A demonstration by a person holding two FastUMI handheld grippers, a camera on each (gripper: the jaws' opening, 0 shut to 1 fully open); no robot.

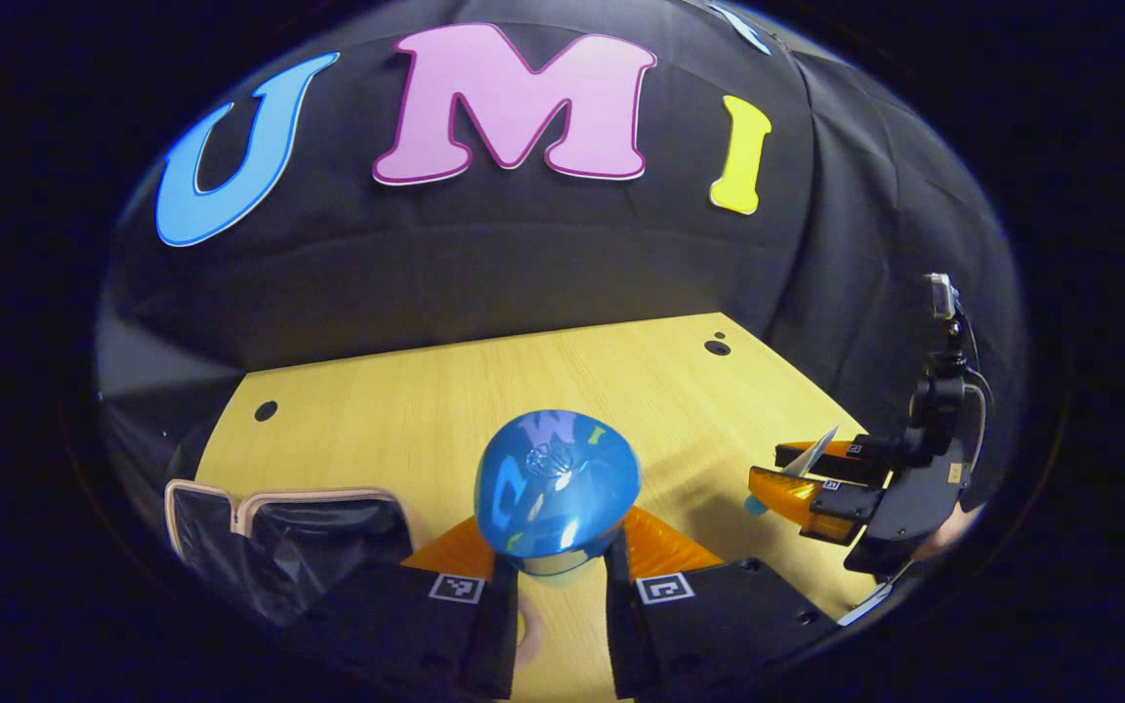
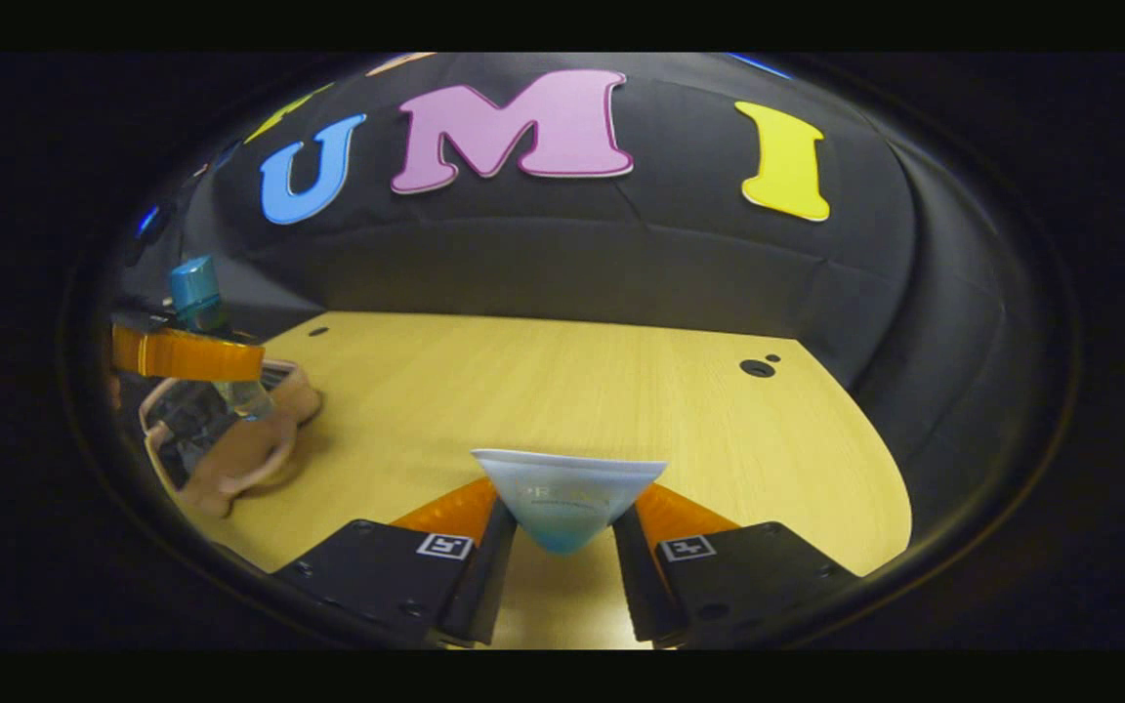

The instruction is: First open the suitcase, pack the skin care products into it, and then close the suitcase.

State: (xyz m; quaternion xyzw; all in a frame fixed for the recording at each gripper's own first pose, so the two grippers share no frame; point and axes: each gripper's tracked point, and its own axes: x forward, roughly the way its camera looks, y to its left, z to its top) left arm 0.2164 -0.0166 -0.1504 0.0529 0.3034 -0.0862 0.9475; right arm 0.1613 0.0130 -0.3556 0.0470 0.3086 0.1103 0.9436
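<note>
Right gripper (image 2: 562, 527) fingers (image 2: 484, 547) clamp a white tube (image 2: 567, 498) above the worktop (image 2: 562, 391); open suitcase (image 2: 230, 449) far left.

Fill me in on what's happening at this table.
A person is packing skin care products with a hand-held gripper in each hand. The left hand-held gripper grips a clear bottle with a glossy blue cap. The right hand-held gripper pinches a white squeeze tube with a blue end. The small pinkish suitcase lies open on the light wooden table.

Wooden table (image 2: 572, 391), black cloth wall (image 2: 621, 264)
</note>
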